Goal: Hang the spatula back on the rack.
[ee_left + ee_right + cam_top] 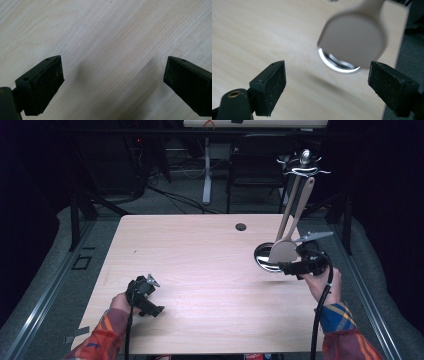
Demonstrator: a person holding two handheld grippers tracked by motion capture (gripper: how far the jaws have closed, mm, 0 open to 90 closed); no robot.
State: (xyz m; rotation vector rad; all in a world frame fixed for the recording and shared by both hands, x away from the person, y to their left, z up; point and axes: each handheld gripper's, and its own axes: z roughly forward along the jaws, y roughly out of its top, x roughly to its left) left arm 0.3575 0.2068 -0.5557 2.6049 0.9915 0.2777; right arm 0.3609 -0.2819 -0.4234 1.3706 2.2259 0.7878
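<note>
A metal utensil stand rises at the table's right, with a round shiny base (263,259) and a hooked top (304,164). Two beige utensils hang from it; the nearer one is a flat-headed spatula (283,251) dangling just over the base. My right gripper (292,268) is open beside the base, in front of the spatula head. In the right gripper view the blurred spatula head (353,42) hangs between and beyond the open jaws of the right gripper (327,85), partly hiding the base rim (337,67). My left gripper (148,300) rests open at front left, and the left gripper (112,82) has bare table (105,37) beneath it.
A small cable hole (241,226) sits in the tabletop at the back centre. The table's right edge (336,285) runs close to the stand and my right hand. A dark chair (257,165) and a white desk leg (206,175) stand behind the table.
</note>
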